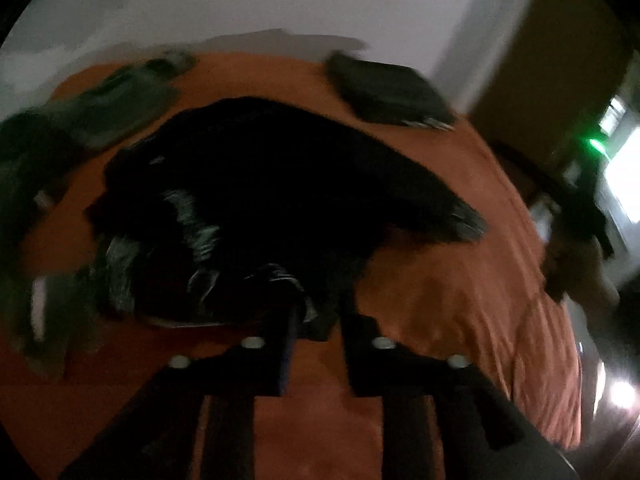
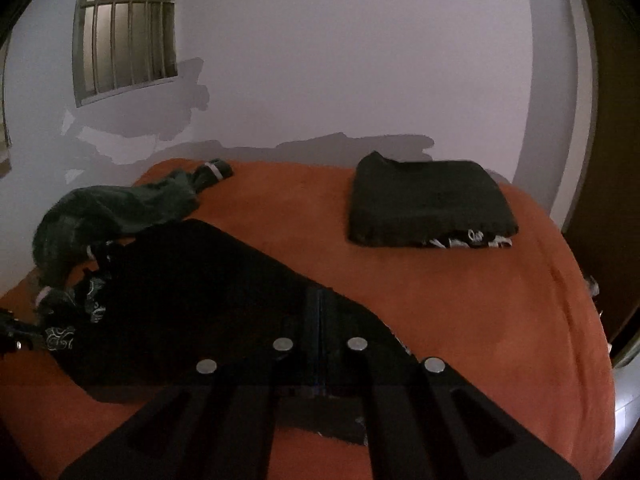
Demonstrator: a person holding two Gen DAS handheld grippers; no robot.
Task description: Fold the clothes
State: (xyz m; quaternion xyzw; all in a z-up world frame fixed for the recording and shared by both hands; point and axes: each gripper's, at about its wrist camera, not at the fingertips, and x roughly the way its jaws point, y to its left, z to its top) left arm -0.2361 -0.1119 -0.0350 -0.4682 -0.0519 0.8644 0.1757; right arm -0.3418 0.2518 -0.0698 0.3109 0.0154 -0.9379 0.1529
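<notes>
Both wrist views look down at a slant across the orange bed (image 2: 280,208) toward the pale wall (image 2: 340,60), from close above. They share the black garment (image 2: 180,280) at centre and the folded dark stack (image 2: 428,204) upper right.

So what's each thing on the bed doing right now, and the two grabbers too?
black garment: spread out, not yet folded, one edge pinched by the right gripper
dark folded garment: folded flat, lying apart
green garment: crumpled in a heap
right gripper: shut on the black garment
left gripper: jaws partly apart over the black garment; grip unclear
orange bedcover: spread under everything
</notes>
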